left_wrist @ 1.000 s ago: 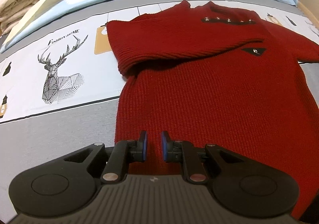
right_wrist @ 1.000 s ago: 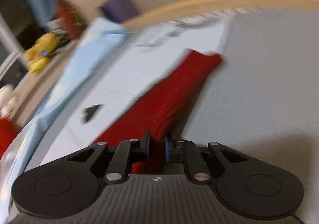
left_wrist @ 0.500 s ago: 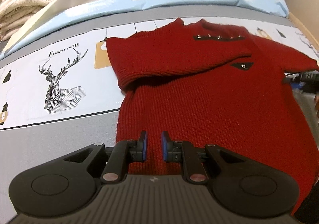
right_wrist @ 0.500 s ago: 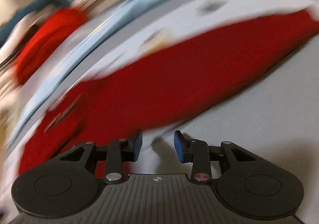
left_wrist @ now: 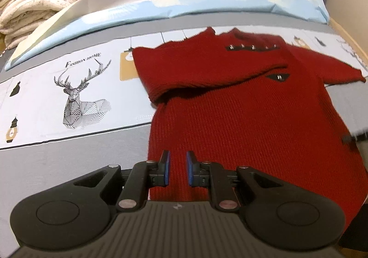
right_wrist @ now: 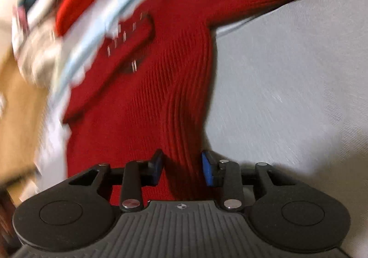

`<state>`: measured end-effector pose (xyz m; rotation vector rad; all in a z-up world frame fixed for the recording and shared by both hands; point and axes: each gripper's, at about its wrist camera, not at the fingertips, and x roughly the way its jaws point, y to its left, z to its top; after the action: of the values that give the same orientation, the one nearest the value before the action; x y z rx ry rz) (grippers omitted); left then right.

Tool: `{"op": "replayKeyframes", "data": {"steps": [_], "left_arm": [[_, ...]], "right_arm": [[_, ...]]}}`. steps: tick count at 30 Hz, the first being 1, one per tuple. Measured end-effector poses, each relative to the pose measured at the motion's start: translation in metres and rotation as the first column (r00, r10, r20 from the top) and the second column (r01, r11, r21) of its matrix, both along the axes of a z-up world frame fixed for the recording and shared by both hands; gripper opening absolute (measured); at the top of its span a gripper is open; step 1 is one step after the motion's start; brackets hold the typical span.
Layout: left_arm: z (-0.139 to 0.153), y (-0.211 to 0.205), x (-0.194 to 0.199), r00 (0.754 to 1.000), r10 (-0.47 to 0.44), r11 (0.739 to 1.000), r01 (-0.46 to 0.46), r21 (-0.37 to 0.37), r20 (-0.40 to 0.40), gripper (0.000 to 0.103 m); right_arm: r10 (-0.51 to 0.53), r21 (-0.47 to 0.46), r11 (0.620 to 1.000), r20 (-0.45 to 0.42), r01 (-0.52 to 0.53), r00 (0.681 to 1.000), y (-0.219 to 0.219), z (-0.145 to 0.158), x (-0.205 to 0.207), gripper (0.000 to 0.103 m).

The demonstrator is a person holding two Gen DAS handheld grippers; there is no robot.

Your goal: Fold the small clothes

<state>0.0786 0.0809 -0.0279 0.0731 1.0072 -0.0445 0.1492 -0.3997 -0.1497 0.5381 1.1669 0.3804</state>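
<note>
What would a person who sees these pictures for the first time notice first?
First, the dark red knitted sweater, spread flat on the grey bed cover, one sleeve already folded across its chest. Next, the black-and-white deer print on the cover, left of the sweater. Behind them, folded cream blankets are stacked at the far left.

sweater (left_wrist: pixel 241 120): red ribbed knit | bedsheet (left_wrist: pixel 69 154): grey, stag print

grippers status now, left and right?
Left gripper: narrow gap, nothing visibly pinched, above the red sweater.
Right gripper: jaws just opened, pads apart, sweater edge lies between them, not clamped.
</note>
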Motion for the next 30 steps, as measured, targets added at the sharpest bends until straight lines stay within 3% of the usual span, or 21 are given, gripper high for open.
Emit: {"op": "replayKeyframes", "data": {"steps": [4, 8, 10, 12, 17, 21, 22, 25, 28, 30], "left_arm": [[0.006, 0.003, -0.005, 1.000, -0.005, 1.000, 0.005, -0.019, 0.016, 0.016], [0.008, 0.004, -0.012, 1.000, -0.012, 1.000, 0.013, -0.022, 0.022, 0.016], [0.009, 0.006, -0.016, 1.000, -0.009, 1.000, 0.010, -0.026, 0.025, 0.016], [0.009, 0.010, -0.018, 1.000, -0.002, 1.000, 0.002, -0.027, 0.025, 0.016], [0.009, 0.026, -0.023, 0.999, 0.024, 0.999, -0.023, -0.037, 0.024, 0.016], [0.011, 0.036, -0.025, 0.999, 0.032, 0.998, -0.031, -0.049, 0.025, 0.016], [0.012, 0.037, -0.026, 0.999, 0.031, 0.998, -0.030, -0.053, 0.029, 0.016], [0.014, 0.037, -0.028, 0.999, 0.026, 0.998, -0.023, -0.066, 0.034, 0.016], [0.015, 0.035, -0.029, 0.999, 0.015, 0.998, -0.013, -0.069, 0.036, 0.016], [0.014, 0.035, -0.029, 0.999, 0.012, 0.997, -0.010, -0.070, 0.035, 0.016]], "right_arm": [[0.067, -0.148, 0.986, -0.044, -0.073, 0.997, -0.007, 0.017, -0.041, 0.037], [0.076, -0.178, 0.980, -0.083, -0.090, 0.994, -0.017, 0.014, -0.082, 0.038], [-0.009, -0.177, 0.984, -0.077, -0.005, 0.997, -0.022, 0.016, -0.090, 0.038], [-0.163, -0.125, 0.980, -0.076, 0.153, 0.984, -0.037, 0.015, -0.095, 0.038], [-0.431, -0.057, 0.902, -0.086, 0.427, 0.898, -0.056, 0.013, -0.120, 0.039], [-0.536, -0.119, 0.843, -0.090, 0.525, 0.839, -0.057, 0.008, -0.141, 0.039], [-0.538, -0.152, 0.839, -0.092, 0.522, 0.838, -0.055, 0.006, -0.143, 0.038], [-0.431, -0.235, 0.881, -0.038, 0.411, 0.902, -0.023, 0.012, -0.142, 0.040], [-0.297, -0.195, 0.938, -0.020, 0.287, 0.955, 0.014, 0.014, -0.141, 0.039], [-0.236, -0.203, 0.951, 0.001, 0.231, 0.972, 0.041, 0.012, -0.140, 0.045]]}}
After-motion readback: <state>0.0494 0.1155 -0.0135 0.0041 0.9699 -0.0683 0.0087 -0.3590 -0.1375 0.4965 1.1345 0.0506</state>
